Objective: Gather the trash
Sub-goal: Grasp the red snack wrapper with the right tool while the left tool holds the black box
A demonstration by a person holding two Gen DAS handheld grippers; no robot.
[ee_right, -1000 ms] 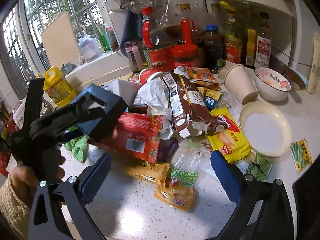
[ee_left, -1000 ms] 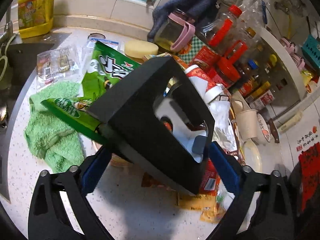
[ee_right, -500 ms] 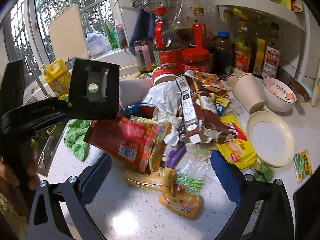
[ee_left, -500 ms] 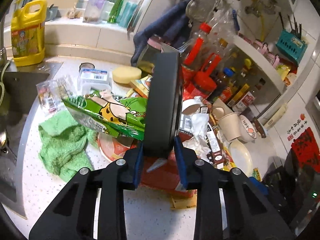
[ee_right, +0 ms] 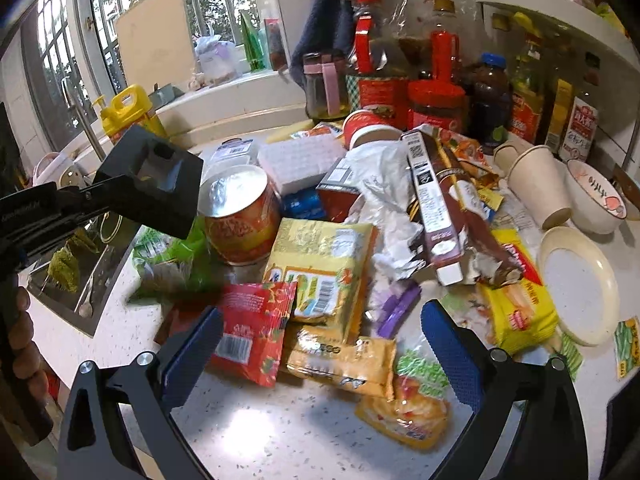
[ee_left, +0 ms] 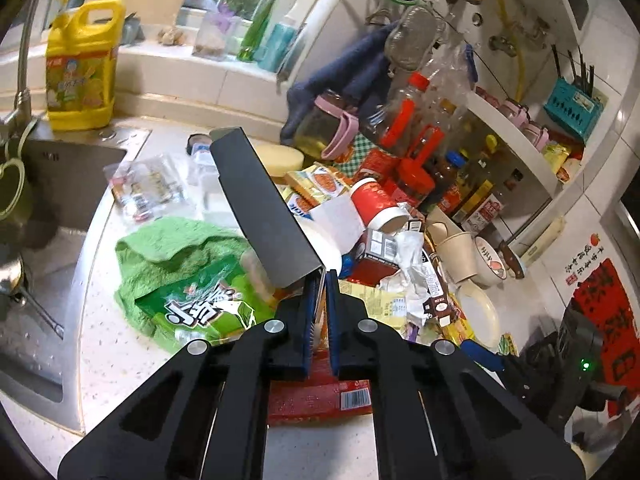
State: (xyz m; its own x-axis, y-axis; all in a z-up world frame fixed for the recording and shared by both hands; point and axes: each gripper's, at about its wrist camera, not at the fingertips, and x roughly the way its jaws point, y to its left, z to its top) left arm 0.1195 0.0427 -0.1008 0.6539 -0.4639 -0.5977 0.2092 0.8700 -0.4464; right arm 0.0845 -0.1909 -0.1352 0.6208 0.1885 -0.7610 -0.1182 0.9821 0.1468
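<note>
Left gripper: your left gripper (ee_left: pixel 322 280) has just been closing its jaws, and they now pinch the thin edge of a black flat piece (ee_left: pixel 264 208).
Black piece, axis: its length runs from your jaws up and to the left, above the green cloth (ee_left: pixel 176 248).
Right gripper: your right gripper (ee_right: pixel 320 316) stands wide apart with nothing between the pads, and hangs over the wrappers.
Trash, place: the heap lies on the speckled counter (ee_right: pixel 260 432), between the sink (ee_left: pixel 72 184) and the plate (ee_right: pixel 580 284).
Writing: you can see large white Chinese characters on the green packet (ee_left: pixel 200 308) and a barcode on the red packet (ee_right: pixel 252 336). The brand names are too small to read.
Counts: two paper cups (ee_right: pixel 536 184), one tipped red cup (ee_right: pixel 372 132), one bowl (ee_right: pixel 596 200), one yellow jug (ee_left: pixel 80 68).
Brown carton, axis: the brown carton (ee_right: pixel 436 208) lies long, with its barcode end toward the bottles and its torn end toward the plate.
</note>
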